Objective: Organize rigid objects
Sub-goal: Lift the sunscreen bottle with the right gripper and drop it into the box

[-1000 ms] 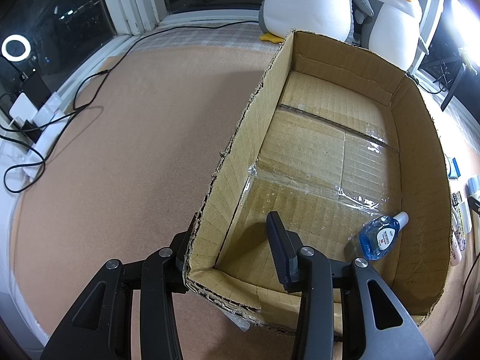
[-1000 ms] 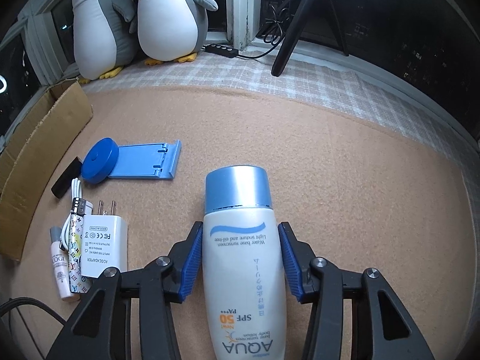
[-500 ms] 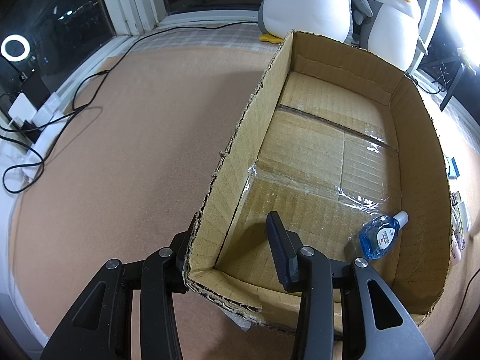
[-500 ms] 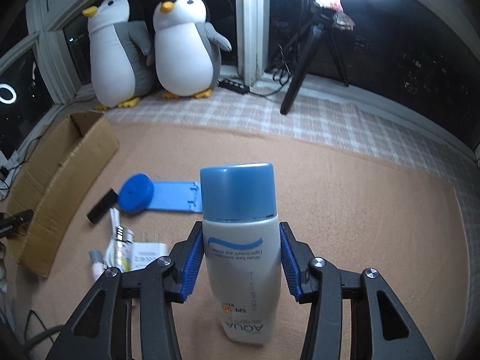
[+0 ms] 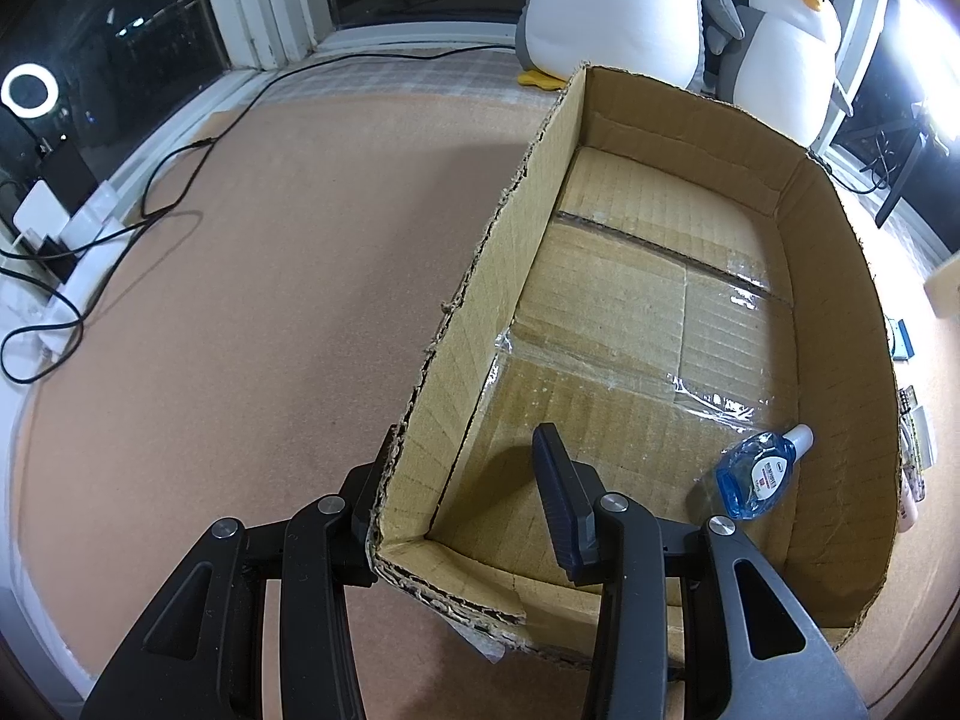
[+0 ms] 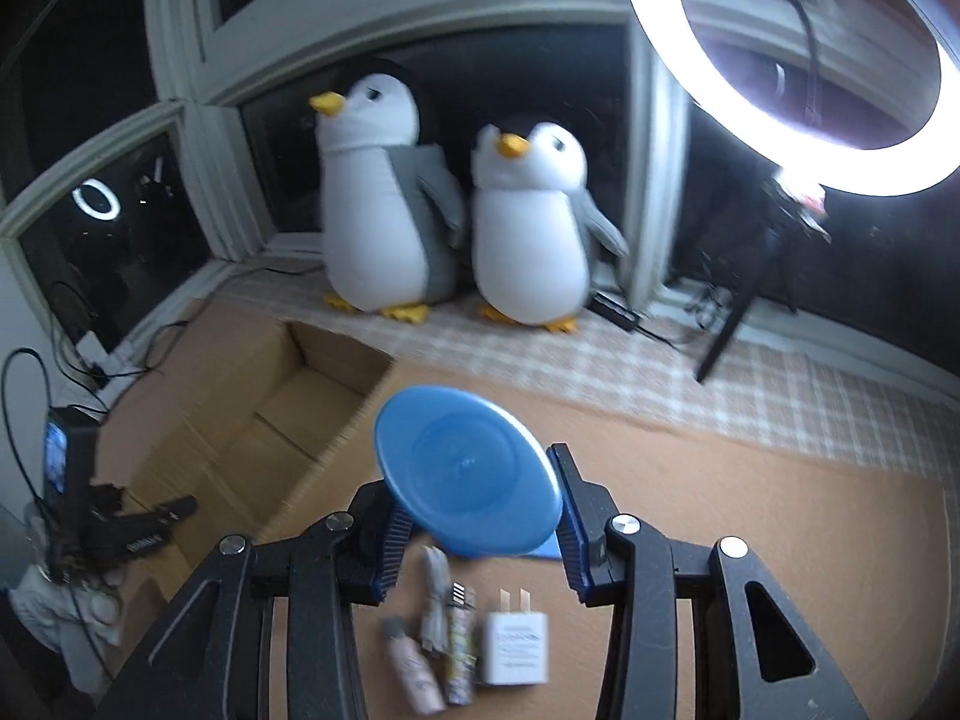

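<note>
An open cardboard box (image 5: 492,276) lies on the tan carpet, with a small blue bottle (image 5: 757,473) inside near its right wall. My left gripper (image 5: 465,468) straddles the box's near left corner, one finger outside and one inside; how tight it is I cannot tell. My right gripper (image 6: 474,510) is shut on the sunscreen bottle (image 6: 468,471), held high with its blue cap toward the camera. The box (image 6: 264,420) lies below left of it in the right wrist view. A white charger (image 6: 516,642), a cable and small tubes (image 6: 444,642) lie on the carpet under it.
Two plush penguins (image 6: 450,216) stand on the checked sill behind the box. A ring light (image 6: 798,60) on a tripod stands at the right. Black cables (image 5: 90,264) and a power strip lie on the carpet left of the box.
My right gripper has lifted the sunscreen bottle higher and tipped it up, swinging left toward the box. The left gripper and box have not moved.
</note>
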`<state>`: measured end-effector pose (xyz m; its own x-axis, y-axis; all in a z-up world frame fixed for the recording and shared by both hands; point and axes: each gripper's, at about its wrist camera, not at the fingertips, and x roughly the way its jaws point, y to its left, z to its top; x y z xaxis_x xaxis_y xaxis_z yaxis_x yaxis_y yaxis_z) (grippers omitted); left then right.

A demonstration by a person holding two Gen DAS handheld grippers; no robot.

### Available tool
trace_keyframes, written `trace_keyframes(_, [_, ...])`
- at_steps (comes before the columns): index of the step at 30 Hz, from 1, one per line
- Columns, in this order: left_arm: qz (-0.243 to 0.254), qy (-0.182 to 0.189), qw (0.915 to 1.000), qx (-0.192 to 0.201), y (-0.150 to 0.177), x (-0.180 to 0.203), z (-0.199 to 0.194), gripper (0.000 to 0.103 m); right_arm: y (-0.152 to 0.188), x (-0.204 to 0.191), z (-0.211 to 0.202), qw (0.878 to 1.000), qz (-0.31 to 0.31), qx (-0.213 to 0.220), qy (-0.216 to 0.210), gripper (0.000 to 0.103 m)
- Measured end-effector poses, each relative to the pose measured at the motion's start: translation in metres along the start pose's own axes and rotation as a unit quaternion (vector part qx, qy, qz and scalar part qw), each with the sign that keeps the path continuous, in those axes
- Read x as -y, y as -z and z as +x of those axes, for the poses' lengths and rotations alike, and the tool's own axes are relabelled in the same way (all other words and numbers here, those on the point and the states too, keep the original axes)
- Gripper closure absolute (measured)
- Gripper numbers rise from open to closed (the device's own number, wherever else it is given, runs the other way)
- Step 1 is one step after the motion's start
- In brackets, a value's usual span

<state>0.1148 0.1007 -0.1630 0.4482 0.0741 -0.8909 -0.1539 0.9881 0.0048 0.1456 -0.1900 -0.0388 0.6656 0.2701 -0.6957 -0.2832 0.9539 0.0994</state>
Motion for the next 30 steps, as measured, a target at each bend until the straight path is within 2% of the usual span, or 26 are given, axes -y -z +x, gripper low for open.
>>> trace_keyframes(8, [-0.004, 0.006, 1.0, 0.002, 0.001, 0.0, 0.0, 0.063, -0.025, -0.066, 0.013, 0.997, -0.032, 0.002, -0.075, 0.065])
trace_keyframes(15, [-0.006, 0.008, 0.9999, 0.003, 0.002, 0.0, 0.0, 0.063, -0.021, -0.11, 0.041, 0.99, -0.048, -0.036, -0.125, 0.065])
trace_keyframes(21, [-0.008, 0.01, 0.9999, 0.003, 0.002, 0.0, 0.001, 0.063, -0.011, -0.116, 0.071, 0.982, -0.016, -0.092, -0.166, 0.065])
trace_keyframes(30, [-0.01, 0.011, 0.9999, 0.003, 0.002, 0.0, 0.001, 0.063, -0.004, -0.127, 0.109, 0.976, -0.016, -0.14, -0.164, 0.065])
